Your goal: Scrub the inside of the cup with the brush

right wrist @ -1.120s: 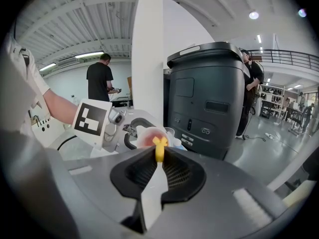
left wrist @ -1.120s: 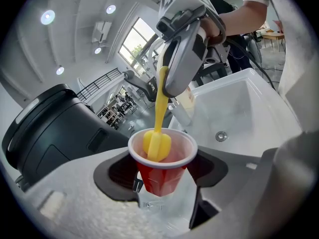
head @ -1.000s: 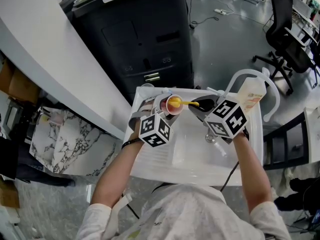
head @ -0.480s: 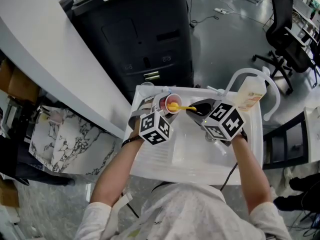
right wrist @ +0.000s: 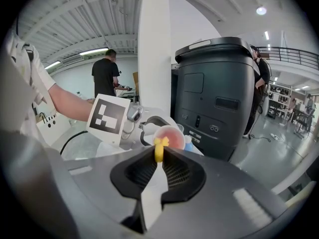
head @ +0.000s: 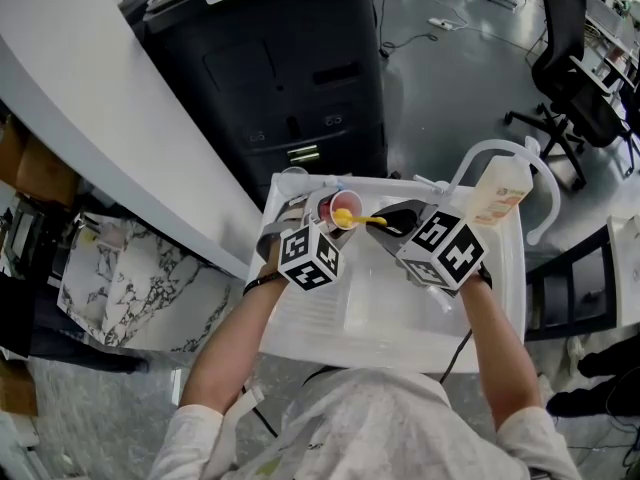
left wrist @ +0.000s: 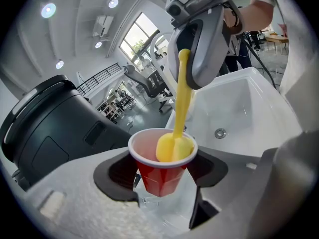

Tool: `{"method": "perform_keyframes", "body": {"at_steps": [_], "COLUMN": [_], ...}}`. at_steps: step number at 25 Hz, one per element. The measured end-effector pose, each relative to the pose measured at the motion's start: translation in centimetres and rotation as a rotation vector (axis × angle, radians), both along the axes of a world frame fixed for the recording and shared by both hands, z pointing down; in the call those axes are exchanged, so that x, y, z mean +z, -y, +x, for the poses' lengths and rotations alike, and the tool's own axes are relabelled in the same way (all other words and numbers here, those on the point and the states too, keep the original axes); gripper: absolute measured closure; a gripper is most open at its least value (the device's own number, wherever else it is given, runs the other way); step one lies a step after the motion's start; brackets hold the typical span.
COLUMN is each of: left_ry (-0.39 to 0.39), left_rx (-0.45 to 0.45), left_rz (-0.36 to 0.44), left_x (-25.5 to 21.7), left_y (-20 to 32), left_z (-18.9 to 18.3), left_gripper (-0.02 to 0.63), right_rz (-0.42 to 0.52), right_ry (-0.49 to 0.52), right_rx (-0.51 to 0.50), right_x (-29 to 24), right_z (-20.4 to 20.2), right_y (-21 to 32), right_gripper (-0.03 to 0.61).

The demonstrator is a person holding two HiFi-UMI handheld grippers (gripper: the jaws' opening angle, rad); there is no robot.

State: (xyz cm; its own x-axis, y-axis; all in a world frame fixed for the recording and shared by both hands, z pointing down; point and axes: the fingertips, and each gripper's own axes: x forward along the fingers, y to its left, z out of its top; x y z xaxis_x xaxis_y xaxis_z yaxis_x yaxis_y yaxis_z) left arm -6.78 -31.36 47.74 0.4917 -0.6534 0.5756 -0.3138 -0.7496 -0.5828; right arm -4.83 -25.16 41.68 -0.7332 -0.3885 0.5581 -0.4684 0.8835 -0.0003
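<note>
One white sink [head: 390, 318] sits under both hands, with a black bin beyond its far edge. Left tool [left wrist: 162, 183] is clenched on the lower wall of the red cup [left wrist: 159, 171], one jaw on each side, holding it clear of the basin over the sink's far left corner. Right tool [right wrist: 159, 161] is shut tight on the tail of the yellow brush [left wrist: 180, 113]; only the handle end shows past its jaws in the right gripper view. In the head view the cup lies left of the right tool, mouth tipped toward it. The brush's long axis runs from the right tool down and leftward into that mouth. In the left gripper view the handle comes in from above and the yellow head sits inside the rim, against the wall on the right tool's side; the opposite inner wall is bare and pale. I cannot tell whether the head reaches the bottom. Judgement: scrubbing is under way. Coming strokes depend on keeping the handle in line with the cup's axis, so the head moves along the wall and does not lever the rim sideways out of the left tool's hold.
</note>
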Motion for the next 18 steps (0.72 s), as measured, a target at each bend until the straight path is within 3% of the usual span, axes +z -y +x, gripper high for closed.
{"method": "perform_keyframes", "body": {"at_steps": [18], "left_ry": [0.035], "left_rx": [0.039], "left_rz": [-0.021], "left_x": [0.9], "left_y": [-0.9], "left_z": [0.4], "left_gripper": [0.313], "right_rz": [0.01], "right_ry": [0.058], "right_rx": [0.013], "right_x": [-2.5], "right_z": [0.5], "right_y": [0.8], "right_gripper": [0.545]}}
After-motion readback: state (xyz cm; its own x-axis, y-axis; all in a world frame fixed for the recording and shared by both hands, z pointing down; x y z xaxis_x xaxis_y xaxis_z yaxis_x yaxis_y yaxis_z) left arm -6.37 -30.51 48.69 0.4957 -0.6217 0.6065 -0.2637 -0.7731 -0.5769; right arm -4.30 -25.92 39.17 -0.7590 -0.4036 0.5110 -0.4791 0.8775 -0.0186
